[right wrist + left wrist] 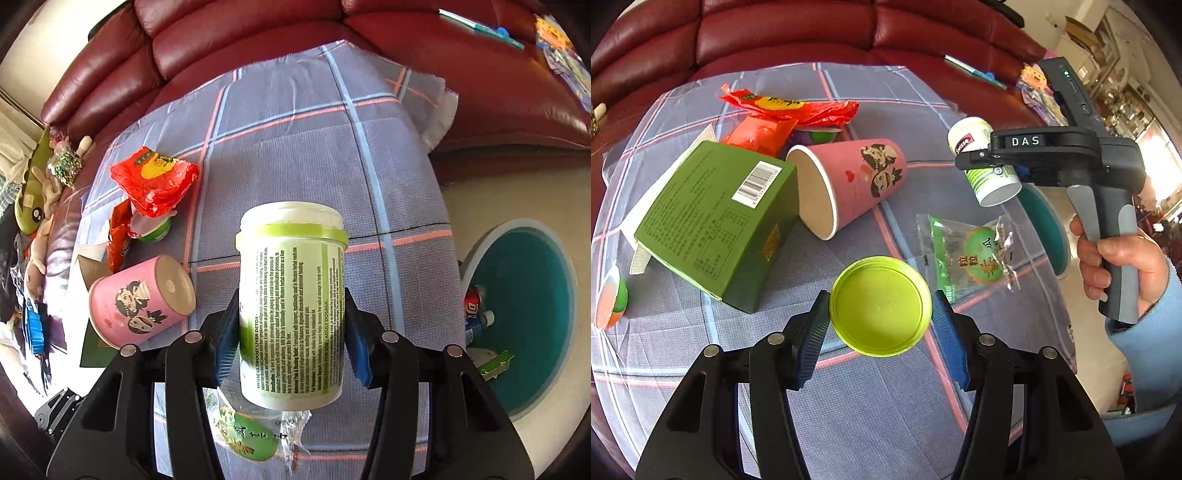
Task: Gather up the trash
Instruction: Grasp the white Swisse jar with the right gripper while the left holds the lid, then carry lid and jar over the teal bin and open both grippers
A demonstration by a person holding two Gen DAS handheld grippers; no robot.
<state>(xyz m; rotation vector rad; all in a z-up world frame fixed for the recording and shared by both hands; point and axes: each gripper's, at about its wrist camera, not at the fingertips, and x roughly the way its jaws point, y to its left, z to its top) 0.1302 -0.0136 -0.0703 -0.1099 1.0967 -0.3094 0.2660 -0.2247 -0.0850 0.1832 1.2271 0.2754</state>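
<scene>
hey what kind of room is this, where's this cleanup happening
Most likely a home living room. A dark red leather sofa curves behind a low surface draped in a grey plaid cloth, stuffed toys are piled at one side, and a round teal bin on the floor already holds trash.

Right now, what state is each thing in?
Left gripper: shut on the green lid, open side up.
Right gripper: shut on the white bottle, lid off.
Pink cup: on its side, empty.
Green box: lying tilted.
Bin: open, trash inside.
</scene>
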